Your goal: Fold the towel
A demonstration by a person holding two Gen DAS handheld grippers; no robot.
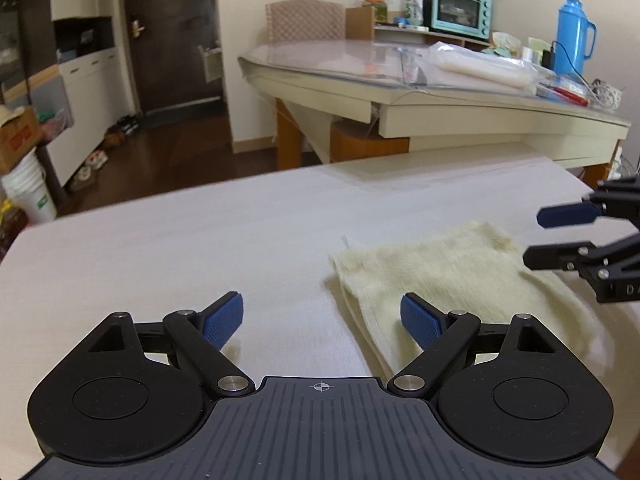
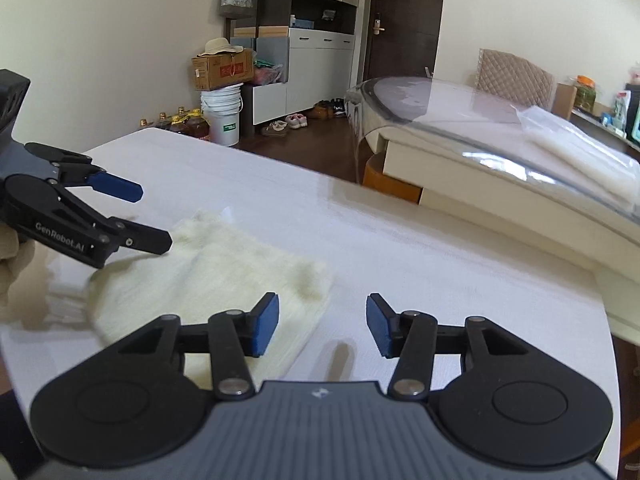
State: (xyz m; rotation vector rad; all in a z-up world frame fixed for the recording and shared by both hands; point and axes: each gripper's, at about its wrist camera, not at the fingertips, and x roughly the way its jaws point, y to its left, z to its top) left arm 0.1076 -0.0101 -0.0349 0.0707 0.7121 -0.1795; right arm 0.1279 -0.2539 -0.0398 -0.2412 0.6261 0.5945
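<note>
A cream towel, folded into a small rectangle, lies flat on the white table. My left gripper hovers open and wide at the towel's left edge, its right finger over the cloth and its left finger over bare table. Nothing is between its pads. My right gripper is open at the opposite side of the towel, with its left pad above the towel's corner and empty space between the jaws. Each gripper shows in the other's view: the right gripper and the left gripper, both above the cloth.
Beyond the white table's far edge stands a second table under clear plastic, carrying a blue thermos and a toaster oven. On the floor are a white bucket, a cardboard box and oil bottles.
</note>
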